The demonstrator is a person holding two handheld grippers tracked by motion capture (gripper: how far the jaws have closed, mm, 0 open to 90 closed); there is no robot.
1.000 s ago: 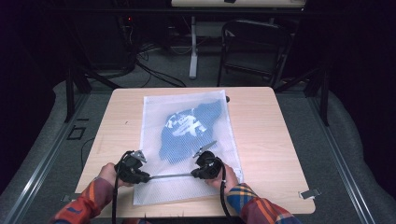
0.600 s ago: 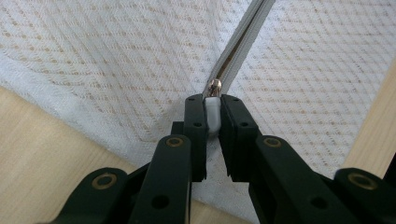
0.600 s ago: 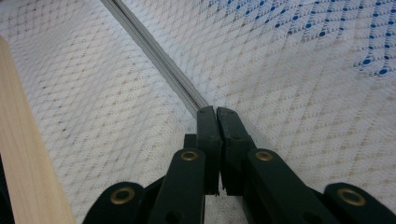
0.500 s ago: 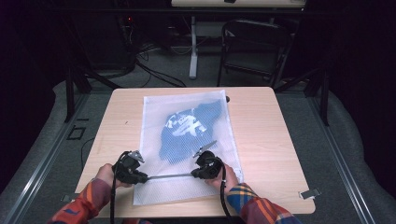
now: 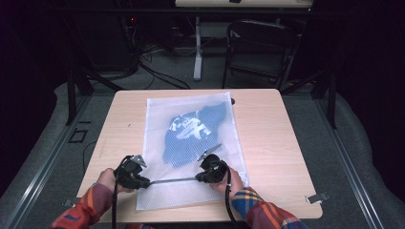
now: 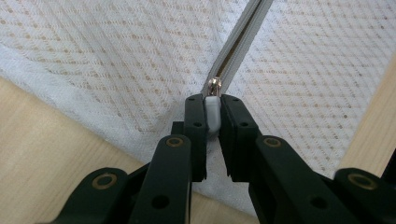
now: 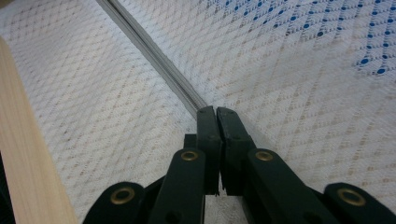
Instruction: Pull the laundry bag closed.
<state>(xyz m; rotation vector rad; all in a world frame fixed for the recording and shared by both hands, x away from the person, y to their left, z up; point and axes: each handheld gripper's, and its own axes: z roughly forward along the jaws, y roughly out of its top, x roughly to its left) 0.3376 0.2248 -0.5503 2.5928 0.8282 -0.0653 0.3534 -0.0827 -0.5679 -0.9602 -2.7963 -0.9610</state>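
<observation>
A white mesh laundry bag (image 5: 191,143) lies flat on the wooden table (image 5: 272,133), and a blue printed garment (image 5: 191,131) shows through it. A grey zipper (image 5: 172,180) runs across the bag's near end. My left gripper (image 5: 145,181) is at the zipper's left end, shut on the grey zipper pull (image 6: 212,113); the track (image 6: 240,37) runs away beyond the left gripper (image 6: 212,105). My right gripper (image 5: 199,178) is at the zipper's right end. That right gripper (image 7: 216,114) is shut on the zipper tape and mesh, and the zipper line (image 7: 149,49) leads off to the upper left.
Bare wood (image 5: 124,119) lies on both sides of the bag. A metal clip (image 5: 317,197) sits at the table's near right corner. Beyond the table are a dark chair (image 5: 260,47), a desk leg (image 5: 197,47) and floor cables (image 5: 157,76).
The left gripper has moved a little to the left along the bag's near end, with the zipper pull in its jaws. The right gripper has stayed in place.
</observation>
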